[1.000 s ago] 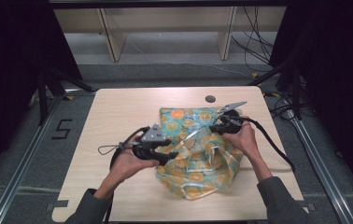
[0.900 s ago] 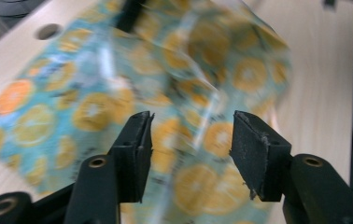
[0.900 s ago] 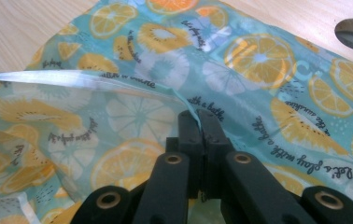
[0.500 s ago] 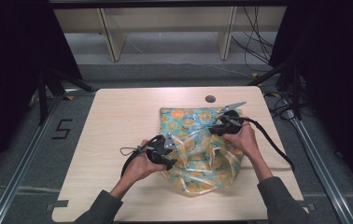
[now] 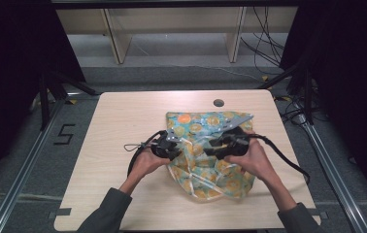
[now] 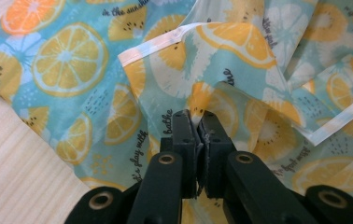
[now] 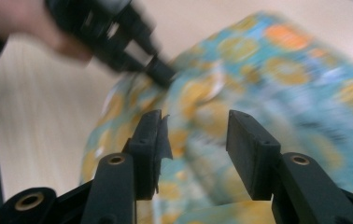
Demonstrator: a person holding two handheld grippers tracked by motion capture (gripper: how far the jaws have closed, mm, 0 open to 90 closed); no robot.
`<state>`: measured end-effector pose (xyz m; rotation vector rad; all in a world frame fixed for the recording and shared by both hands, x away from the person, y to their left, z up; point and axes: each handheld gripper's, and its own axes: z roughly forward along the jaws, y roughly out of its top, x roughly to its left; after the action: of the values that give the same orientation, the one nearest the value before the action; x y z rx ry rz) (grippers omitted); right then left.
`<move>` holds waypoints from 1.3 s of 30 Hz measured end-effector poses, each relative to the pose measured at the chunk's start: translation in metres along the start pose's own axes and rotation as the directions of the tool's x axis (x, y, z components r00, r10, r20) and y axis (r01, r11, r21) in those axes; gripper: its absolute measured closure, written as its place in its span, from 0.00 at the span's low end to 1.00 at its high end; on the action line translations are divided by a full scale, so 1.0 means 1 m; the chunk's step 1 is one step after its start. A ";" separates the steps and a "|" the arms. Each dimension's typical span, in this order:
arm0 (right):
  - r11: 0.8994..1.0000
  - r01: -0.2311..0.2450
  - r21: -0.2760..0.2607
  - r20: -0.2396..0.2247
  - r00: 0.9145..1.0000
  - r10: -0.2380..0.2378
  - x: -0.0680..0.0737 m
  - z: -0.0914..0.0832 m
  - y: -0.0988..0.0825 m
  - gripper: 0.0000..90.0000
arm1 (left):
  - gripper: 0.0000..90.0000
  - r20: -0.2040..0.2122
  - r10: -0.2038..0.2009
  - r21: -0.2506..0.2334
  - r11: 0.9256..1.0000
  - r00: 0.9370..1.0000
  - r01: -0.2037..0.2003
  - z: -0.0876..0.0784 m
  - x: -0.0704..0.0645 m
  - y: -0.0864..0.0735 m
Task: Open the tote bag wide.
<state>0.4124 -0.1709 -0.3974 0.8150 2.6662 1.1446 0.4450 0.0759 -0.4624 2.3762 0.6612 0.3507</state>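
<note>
The fruit-print cloth (image 5: 210,150) lies crumpled on the right half of the tabletop (image 5: 123,126). The left hand-held gripper (image 6: 196,122) has just been closing and is clamped on a raised fold at the cloth's left side. The right hand-held gripper (image 7: 194,135) has just been opening; its jaws stand apart above the cloth, holding nothing, with the pinched fold to its left.

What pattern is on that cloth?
Orange and lemon slices on turquoise cloth, clearest in the left gripper view.
</note>
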 end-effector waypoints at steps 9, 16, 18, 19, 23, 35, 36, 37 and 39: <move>0.982 0.036 0.184 0.036 0.998 -0.044 0.017 0.056 -0.032 0.56 | 0.95 0.004 -0.006 -0.013 1.000 1.000 0.007 -0.002 -0.001 0.001; 0.957 -0.026 0.288 0.050 0.999 0.012 0.019 0.082 -0.042 0.42 | 0.95 0.009 -0.008 -0.021 1.000 1.000 0.008 -0.004 -0.001 0.002; 0.954 -0.027 0.299 0.049 0.999 0.013 0.019 0.085 -0.043 0.42 | 0.95 0.008 -0.006 -0.022 1.000 1.000 0.006 -0.004 0.000 0.001; 0.949 -0.019 0.315 0.042 0.999 0.006 0.019 0.087 -0.045 0.42 | 0.94 0.009 -0.007 -0.023 1.000 1.000 0.007 -0.004 0.000 0.001; 0.952 0.011 0.305 0.053 0.998 -0.028 0.020 0.086 -0.046 0.80 | 0.93 0.005 -0.010 -0.021 1.000 1.000 0.010 -0.003 0.000 0.001; 1.000 0.023 -0.021 0.115 0.993 -0.021 -0.015 0.008 -0.008 1.00 | 0.71 -0.021 0.043 -0.008 0.999 0.999 -0.043 -0.021 -0.015 0.003; 1.000 -0.005 -0.017 0.151 0.989 0.007 -0.031 -0.001 -0.002 1.00 | 0.62 -0.027 0.082 -0.013 0.997 0.996 -0.082 -0.032 -0.025 0.008; 0.999 -0.016 -0.028 0.177 0.984 0.021 -0.040 -0.001 0.000 1.00 | 0.59 -0.027 0.082 -0.013 0.997 0.996 -0.082 -0.032 -0.025 0.008; 0.999 -0.032 -0.027 0.188 0.982 0.036 -0.049 -0.001 0.002 1.00 | 0.57 -0.021 0.106 -0.040 0.993 0.994 -0.107 -0.045 -0.037 0.015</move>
<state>0.4540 -0.1962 -0.3993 0.9192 2.4897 1.0472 0.4019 0.0688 -0.4211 2.3769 0.5321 0.4291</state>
